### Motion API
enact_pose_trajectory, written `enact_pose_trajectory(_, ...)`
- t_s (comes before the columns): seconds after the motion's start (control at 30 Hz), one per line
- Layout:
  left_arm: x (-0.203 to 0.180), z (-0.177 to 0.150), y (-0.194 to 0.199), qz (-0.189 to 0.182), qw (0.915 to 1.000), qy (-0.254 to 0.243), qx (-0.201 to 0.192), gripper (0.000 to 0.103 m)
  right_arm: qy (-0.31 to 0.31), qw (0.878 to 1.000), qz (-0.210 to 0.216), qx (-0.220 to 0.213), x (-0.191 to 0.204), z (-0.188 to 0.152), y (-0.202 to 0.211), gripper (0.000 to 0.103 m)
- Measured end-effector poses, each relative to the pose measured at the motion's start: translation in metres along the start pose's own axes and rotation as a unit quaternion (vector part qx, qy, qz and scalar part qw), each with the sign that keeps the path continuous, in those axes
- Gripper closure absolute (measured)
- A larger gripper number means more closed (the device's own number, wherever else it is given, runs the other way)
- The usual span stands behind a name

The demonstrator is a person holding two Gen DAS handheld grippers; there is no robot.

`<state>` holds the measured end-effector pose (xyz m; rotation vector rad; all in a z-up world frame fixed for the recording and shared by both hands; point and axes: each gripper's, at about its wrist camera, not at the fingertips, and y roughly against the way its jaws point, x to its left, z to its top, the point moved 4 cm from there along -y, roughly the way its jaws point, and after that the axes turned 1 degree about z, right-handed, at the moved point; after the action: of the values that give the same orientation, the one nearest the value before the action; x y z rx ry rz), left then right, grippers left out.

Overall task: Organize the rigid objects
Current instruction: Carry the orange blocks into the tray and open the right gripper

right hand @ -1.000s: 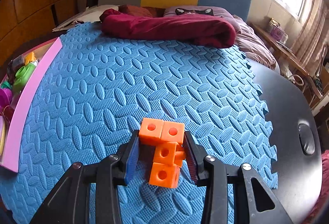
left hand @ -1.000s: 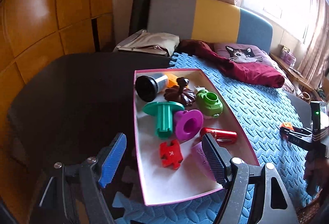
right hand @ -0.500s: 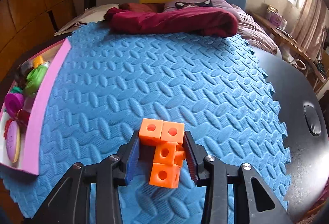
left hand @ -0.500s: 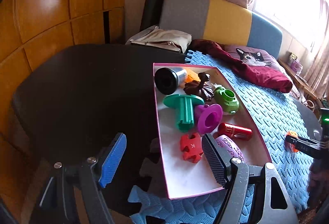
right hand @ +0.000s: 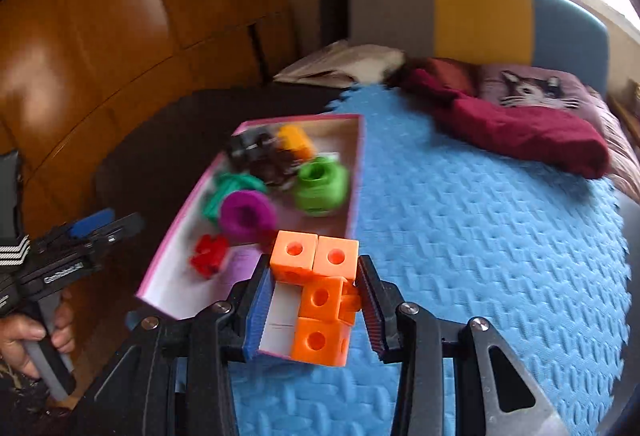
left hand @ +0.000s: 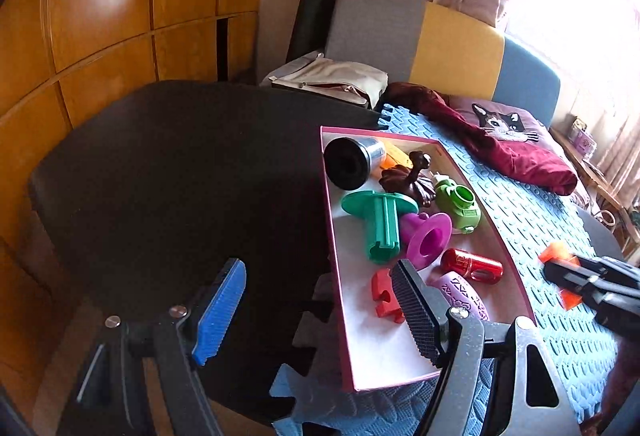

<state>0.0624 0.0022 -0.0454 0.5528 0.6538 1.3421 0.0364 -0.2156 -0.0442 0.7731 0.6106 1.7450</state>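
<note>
My right gripper (right hand: 312, 312) is shut on a cluster of orange hollow cubes (right hand: 320, 292), held in the air over the near right corner of the pink-rimmed box (right hand: 176, 232). In the left wrist view that gripper (left hand: 592, 284) and its orange cubes (left hand: 556, 254) come in from the right, above the mat. The box (left hand: 326, 220) holds a black-and-silver cylinder (left hand: 348, 162), a teal flanged piece (left hand: 380, 220), a purple funnel (left hand: 428, 236), a green toy (left hand: 458, 202), a red cylinder (left hand: 472, 266) and a red puzzle piece (left hand: 382, 294). My left gripper (left hand: 318, 310) stands open and empty by the box's near left side.
The box lies on the left edge of a blue foam mat (right hand: 480, 216) on a black table (left hand: 180, 164). A dark red cloth (right hand: 520, 124) and a cat cushion (left hand: 500, 122) lie at the mat's far end. A beige bag (left hand: 332, 80) sits behind. Wooden panels line the left.
My right gripper has swung left and up with the orange cubes, from over the open mat to the box's near corner. My left gripper has drifted slightly left, still open.
</note>
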Motion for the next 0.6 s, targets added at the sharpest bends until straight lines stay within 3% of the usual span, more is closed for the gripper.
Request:
enact_pose_trajectory(0.17,0.001,-0.001,-0.002,-0.001,1.0000,-0.001,0.004,0.027,0.027,0.998,-0.009,0.060,0.017,-0.009,-0.050,0.062)
enact_pose_trajectory(0.33,0.001,-0.002,-0.006,0.000,1.0000,-0.003,0.009,0.027,0.002,0.998,-0.019,0.056,0.006,-0.008,-0.060,0.062)
enact_pose_trajectory(0.6,0.000,0.000,-0.005,0.008,0.9999,-0.006,0.005,0.027,0.014,0.998,-0.018,0.050,0.007,-0.014,-0.064,0.061)
